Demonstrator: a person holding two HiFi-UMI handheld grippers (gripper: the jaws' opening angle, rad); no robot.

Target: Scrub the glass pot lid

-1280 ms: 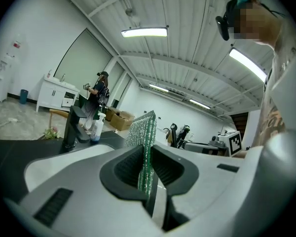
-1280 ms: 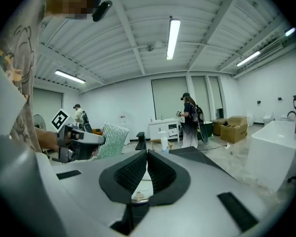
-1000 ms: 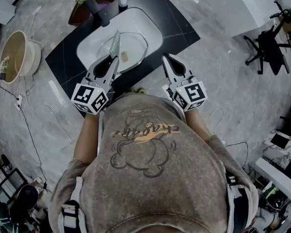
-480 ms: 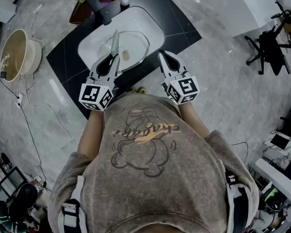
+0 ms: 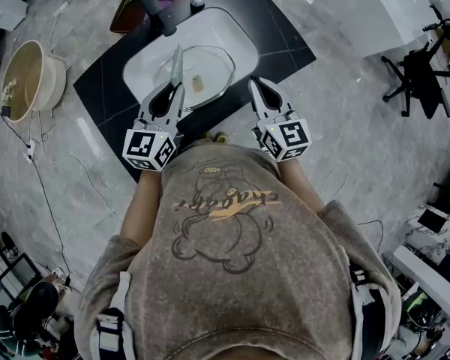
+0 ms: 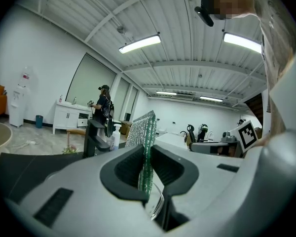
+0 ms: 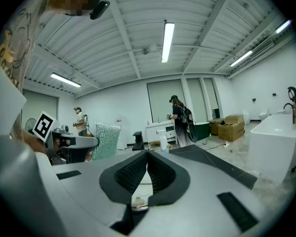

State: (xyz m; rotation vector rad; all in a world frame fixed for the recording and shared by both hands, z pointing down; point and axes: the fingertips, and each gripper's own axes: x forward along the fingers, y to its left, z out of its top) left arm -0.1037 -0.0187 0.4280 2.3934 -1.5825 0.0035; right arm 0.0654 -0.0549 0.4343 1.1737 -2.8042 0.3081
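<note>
**Left, tool.** The left gripper (image 5: 170,94) is clamped on the lower edge of a scrub pad (image 5: 177,64). The pad is a thin, glittery green-silver sheet standing upright over the near-left part of the lid. Whether it touches the glass cannot be told. It is probably light and soft, and would bend if pushed hard.

**Centre, task's thing.** The glass pot lid (image 5: 210,70) lies in the white basin (image 5: 236,36), which is set into the black countertop (image 5: 281,47). Its knob (image 5: 197,83) shows at its middle.
- Handling, as a judgement: stiff, fairly weighty and breakable, and probably slick when wet.
- It is likely to slide or rock in the curved basin under scrubbing.
- The best hold looks to be the knob, the only raised part. The rim is a second choice.

**Right, tool.** The right gripper (image 5: 257,88) has its jaws closed together with nothing between them. It is held just right of the lid, over the counter's near edge. It would have to open before steadying the knob.
</note>
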